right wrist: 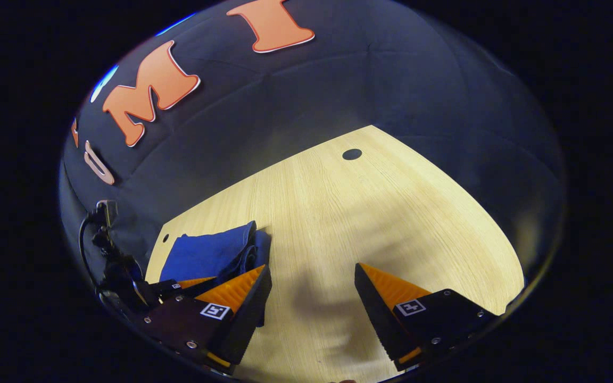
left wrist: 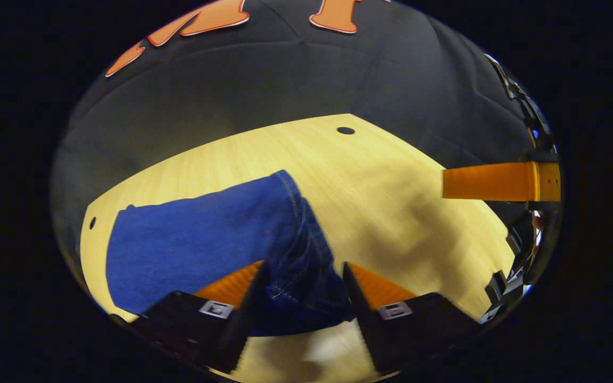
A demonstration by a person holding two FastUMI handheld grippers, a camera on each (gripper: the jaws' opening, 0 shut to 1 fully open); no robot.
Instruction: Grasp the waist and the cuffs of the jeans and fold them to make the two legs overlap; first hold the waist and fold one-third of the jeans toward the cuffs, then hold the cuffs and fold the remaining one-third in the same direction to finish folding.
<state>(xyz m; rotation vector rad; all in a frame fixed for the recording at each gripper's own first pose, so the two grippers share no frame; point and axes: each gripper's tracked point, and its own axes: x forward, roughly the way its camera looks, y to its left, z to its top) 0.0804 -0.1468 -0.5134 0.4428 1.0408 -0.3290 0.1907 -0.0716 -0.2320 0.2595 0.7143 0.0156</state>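
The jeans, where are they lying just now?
The jeans lie folded on the wooden table, on the left in the left gripper view, one edge between the open left tongs; the right tongs hang open beside them.

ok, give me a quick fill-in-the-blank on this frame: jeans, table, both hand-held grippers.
1. The folded blue denim jeans lie on a light ____ table.
2. In the left gripper view, the left hand-held gripper has its fingers open on either side of the ____.
3. The right hand-held gripper is ____, with bare tabletop between its fingers.
4. Near the table's far edge there is a small dark round ____.

Missing words: wooden; jeans; open; hole
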